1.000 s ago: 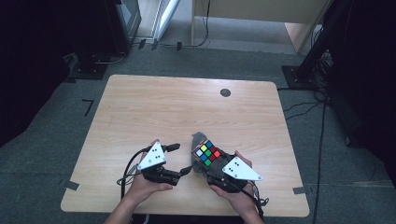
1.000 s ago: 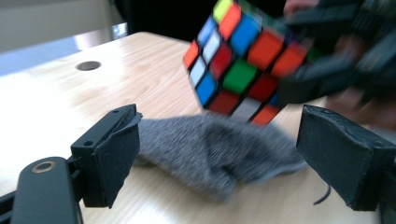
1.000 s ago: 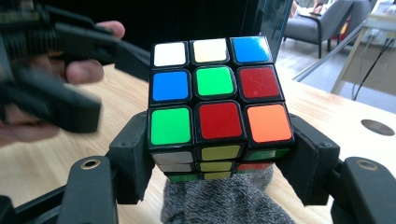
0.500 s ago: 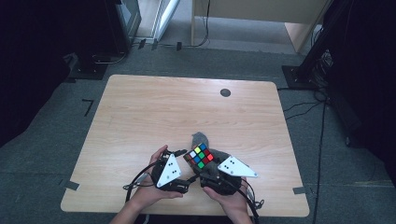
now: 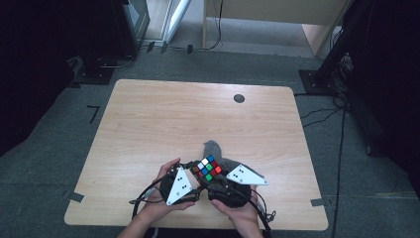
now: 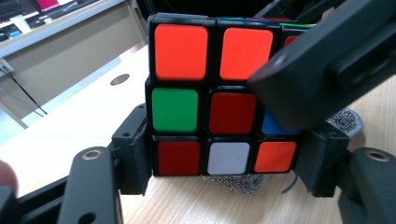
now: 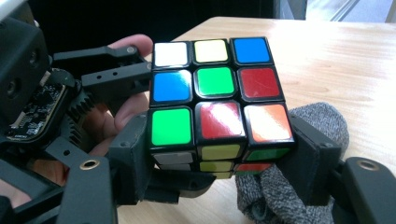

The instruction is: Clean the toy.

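Cube (image 5: 208, 168) at table's (image 5: 148, 124) 6 o'clock edge, betw. left gripper (image 5: 194, 179) at its 7 and right gripper (image 5: 214, 182) at 5; cloth (image 5: 214, 148) touching at 12.

- Most of my table (image 5: 163, 119) lies bare: the far half and the left side are open for either hand to pass.
- A small dark disc (image 5: 239, 98) sits flat near the far edge, the one thing out there.
- Close in front of me it is crowded: my left gripper (image 5: 190, 174) and my right gripper (image 5: 213, 177) both clamp the cube (image 5: 208, 168), jaws crossing each other.
- A grey knitted cloth (image 7: 299, 186) lies just beyond and under the cube, touching my right jaw.
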### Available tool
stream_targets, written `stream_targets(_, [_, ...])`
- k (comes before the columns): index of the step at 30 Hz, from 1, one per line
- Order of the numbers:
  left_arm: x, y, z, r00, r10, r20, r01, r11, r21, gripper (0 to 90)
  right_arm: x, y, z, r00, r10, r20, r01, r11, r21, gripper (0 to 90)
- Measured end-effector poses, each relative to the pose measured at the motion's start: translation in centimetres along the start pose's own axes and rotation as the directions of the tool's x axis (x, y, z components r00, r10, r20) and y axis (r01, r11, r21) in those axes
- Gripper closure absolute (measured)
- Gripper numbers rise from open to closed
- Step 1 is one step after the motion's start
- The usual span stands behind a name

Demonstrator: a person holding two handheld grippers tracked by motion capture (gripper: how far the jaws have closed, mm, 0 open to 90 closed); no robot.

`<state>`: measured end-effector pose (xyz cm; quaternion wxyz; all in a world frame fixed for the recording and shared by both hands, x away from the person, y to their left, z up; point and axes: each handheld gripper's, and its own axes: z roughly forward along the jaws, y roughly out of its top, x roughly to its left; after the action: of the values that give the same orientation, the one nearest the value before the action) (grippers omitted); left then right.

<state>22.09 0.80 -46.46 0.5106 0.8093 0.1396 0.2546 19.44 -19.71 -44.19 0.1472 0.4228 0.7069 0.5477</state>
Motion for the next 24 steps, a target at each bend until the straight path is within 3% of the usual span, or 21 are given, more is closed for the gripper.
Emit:
stream_targets(4, [0.7,-0.2,-0.1,0.9994,-0.034,-0.002,0.034,0.9993,0.015,33.4,-0.6,0.7,-1.2,0.9996,0.002,-0.029,-0.004,0.996,-0.084,26.3])
stream_targets(9, [1.7,-0.4,-0.4,0.9960,-0.083,-0.034,0.083,0.9963,0.021,33.5,-1.9,1.3,-2.9,0.9987,0.034,0.037,-0.028,0.986,-0.167,27.4])
stream_targets(11, [2.1,-0.6,-0.5,0.9938,-0.100,-0.048,0.101,0.9945,0.026,33.5,-2.5,0.9,-2.7,0.9949,0.038,0.093,-0.024,0.989,-0.147,28.7])
stream_targets(12, [2.2,-0.6,-0.6,0.9931,-0.105,-0.053,0.107,0.9939,0.027,33.5,-2.6,0.5,-2.3,0.9885,0.018,0.150,-0.001,0.994,-0.112,30.3])
stream_targets(13, [2.5,-0.7,-0.8,0.9916,-0.115,-0.059,0.117,0.9928,0.026,33.5,-2.7,0.2,-2.0,0.9845,0.007,0.175,0.009,0.996,-0.089,31.2])
stream_targets(18, [3.4,-0.9,-1.2,0.9828,-0.171,-0.070,0.172,0.9852,0.007,33.6,-2.5,-1.9,0.5,0.9795,-0.016,0.201,0.007,0.999,0.045,35.4])
stream_targets(21, [3.6,-1.0,-1.3,0.9799,-0.184,-0.076,0.185,0.9827,0.007,33.6,-2.4,-3.1,2.1,0.9807,-0.018,0.195,-0.006,0.993,0.122,35.6])
stream_targets(24, [3.6,-1.1,-1.3,0.9791,-0.188,-0.077,0.189,0.9819,0.005,33.5,-2.7,-4.2,3.2,0.9726,-0.028,0.231,-0.012,0.985,0.171,38.6])
